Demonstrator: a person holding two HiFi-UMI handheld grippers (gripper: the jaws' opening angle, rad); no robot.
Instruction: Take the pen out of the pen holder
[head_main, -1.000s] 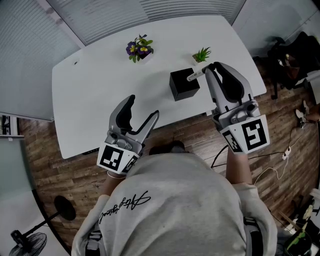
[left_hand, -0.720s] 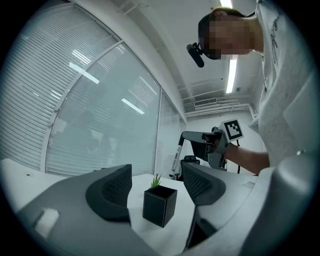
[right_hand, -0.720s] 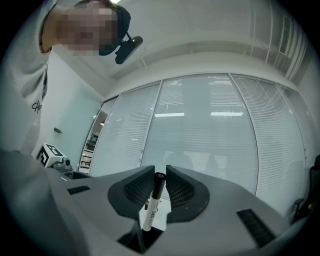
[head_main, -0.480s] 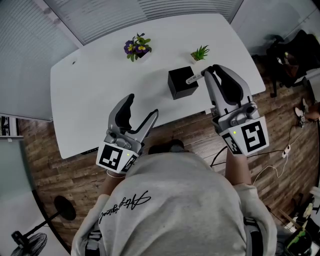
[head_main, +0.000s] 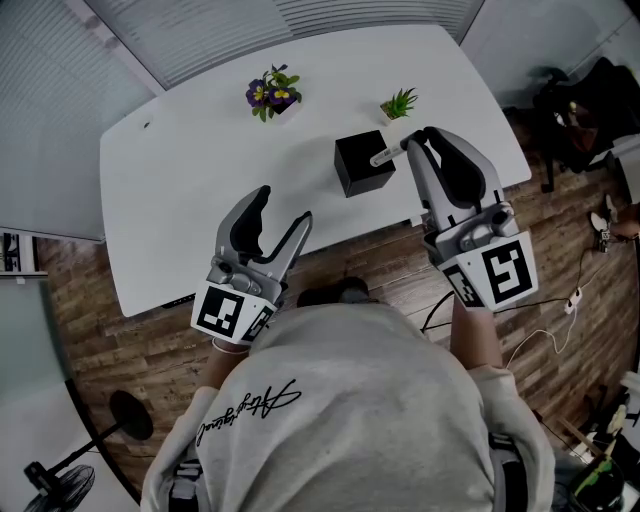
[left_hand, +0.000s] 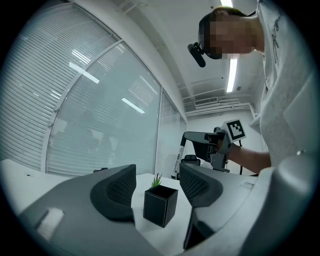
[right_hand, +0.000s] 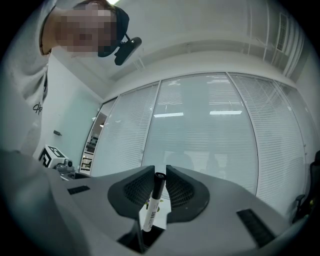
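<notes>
With my right gripper (head_main: 412, 137) pinching the pen (head_main: 385, 155) near its cap, I'd draw it straight up clear of the pen holder (head_main: 362, 163), my left gripper (head_main: 285, 205) empty, its jaws just narrowed yet well apart.

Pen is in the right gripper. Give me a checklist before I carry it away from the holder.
1. Right gripper shut on the pen: ok.
2. Pen tip clear of the pen holder rim: cannot tell; it hangs close over the opening.
3. Pen holder upright on the table: ok.
4. Left gripper free: ok; its fingers have just been closing, nothing gripped, the holder stands beyond them.
5. Green plant and purple flowers apart from the holder: ok.
</notes>
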